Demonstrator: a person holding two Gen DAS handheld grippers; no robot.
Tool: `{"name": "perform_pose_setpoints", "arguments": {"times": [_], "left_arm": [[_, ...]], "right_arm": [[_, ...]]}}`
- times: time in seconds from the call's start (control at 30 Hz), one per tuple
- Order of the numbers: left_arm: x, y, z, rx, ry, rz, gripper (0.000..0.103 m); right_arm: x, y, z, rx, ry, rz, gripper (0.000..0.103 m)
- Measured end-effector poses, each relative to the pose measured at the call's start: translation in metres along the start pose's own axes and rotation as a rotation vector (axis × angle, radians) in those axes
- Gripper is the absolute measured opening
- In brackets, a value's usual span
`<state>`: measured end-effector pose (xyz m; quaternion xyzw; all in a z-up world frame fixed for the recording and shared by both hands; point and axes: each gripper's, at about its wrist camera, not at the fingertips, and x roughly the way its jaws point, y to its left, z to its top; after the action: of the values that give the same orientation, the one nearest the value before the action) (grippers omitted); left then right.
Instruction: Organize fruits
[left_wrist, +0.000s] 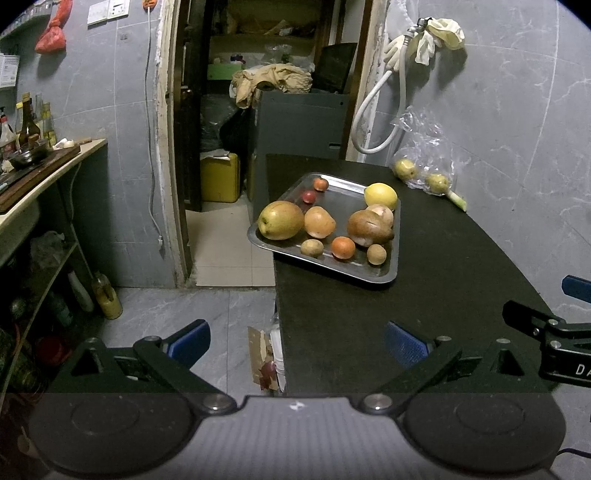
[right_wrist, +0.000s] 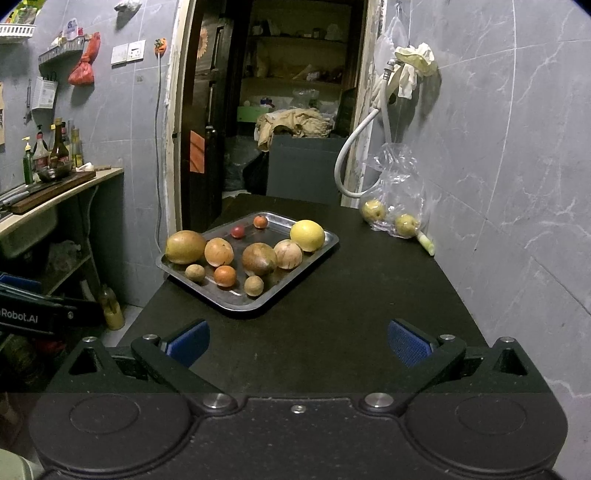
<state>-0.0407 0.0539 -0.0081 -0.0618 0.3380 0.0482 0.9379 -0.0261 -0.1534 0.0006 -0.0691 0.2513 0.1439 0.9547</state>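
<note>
Dark tabletop (right_wrist: 369, 295) carried the fruit tray (right_wrist: 325, 245); both grippers (left_wrist: 297, 345) (right_wrist: 297, 341) hung back, jaws wide and empty, ready to pick

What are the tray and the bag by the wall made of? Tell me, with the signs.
Tray: apparently polished metal, likely stainless steel, since its grey rim and floor reflect the fruit.
Bag: thin clear plastic film, crinkled and glinting, the two yellow-green fruits visible through it.
</note>
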Motion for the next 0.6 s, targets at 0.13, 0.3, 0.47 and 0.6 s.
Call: {"name": "perform_pose_setpoints", "arguments": {"times": [0.13, 0.3, 0.47, 0.6], "left_arm": [[0.0013, 0.0019, -0.0001, -0.003, 0.005, 0.001, 0.102], [0.0021, 0.0049, -0.0013, -0.007, 0.009, 0.003, 0.102], [0.0028, 0.0054, -0.001, -0.007, 0.013, 0.003, 0.102], [0.0031, 0.0052, -0.0015, -0.01, 0.018, 0.003, 0.102]], "right_arm": [[0.0002, 0.0003, 0.0002, 0.0, 0.001, 0.0, 0.102], [0.0, 0.0006, 0.0005, 0.0, 0.001, -0.001, 0.102], [0.0, 0.0006, 0.0008, 0.0, 0.002, -0.001, 0.102], [0.0, 0.0004, 0.0011, 0.0, 0.003, -0.001, 0.102]]}}
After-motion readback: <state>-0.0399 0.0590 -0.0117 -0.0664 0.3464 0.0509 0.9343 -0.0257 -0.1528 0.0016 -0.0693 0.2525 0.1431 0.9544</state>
